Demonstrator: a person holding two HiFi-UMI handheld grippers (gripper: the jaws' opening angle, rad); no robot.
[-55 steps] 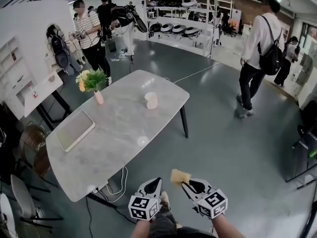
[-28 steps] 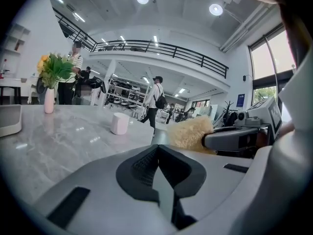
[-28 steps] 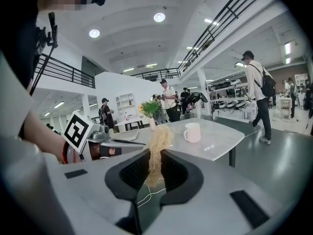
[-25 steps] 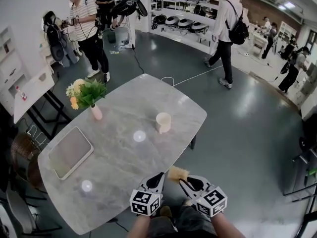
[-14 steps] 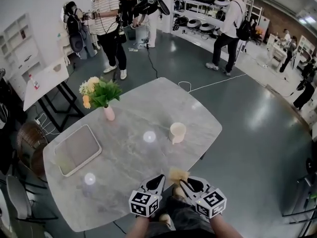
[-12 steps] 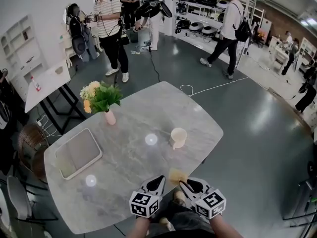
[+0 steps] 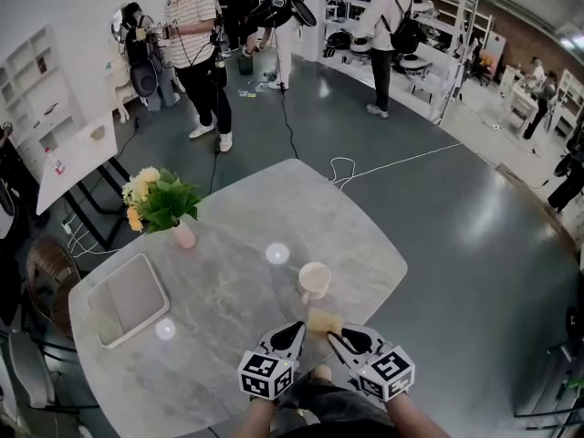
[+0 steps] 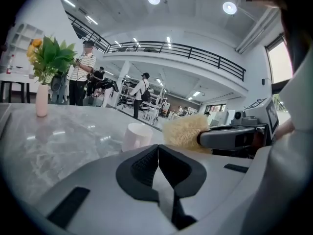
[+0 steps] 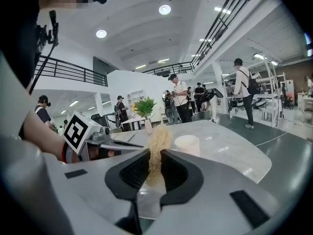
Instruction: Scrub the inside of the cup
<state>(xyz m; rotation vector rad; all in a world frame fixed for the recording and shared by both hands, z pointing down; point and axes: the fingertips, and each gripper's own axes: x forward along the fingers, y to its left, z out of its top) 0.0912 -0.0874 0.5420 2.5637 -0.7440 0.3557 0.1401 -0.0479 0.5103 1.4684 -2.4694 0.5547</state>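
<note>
Head view: cup [image 7: 314,281] just beyond fingers [image 7: 350,342]

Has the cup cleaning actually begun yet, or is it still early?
Done: the right gripper is clamped on a tan scrub pad, so the tool is ready. In hand: both grippers hover over the table edge, just short of the cup; the left gripper is shut and empty. Left: everything else, putting the pad inside the cup and scrubbing; nothing touches it yet.
</note>
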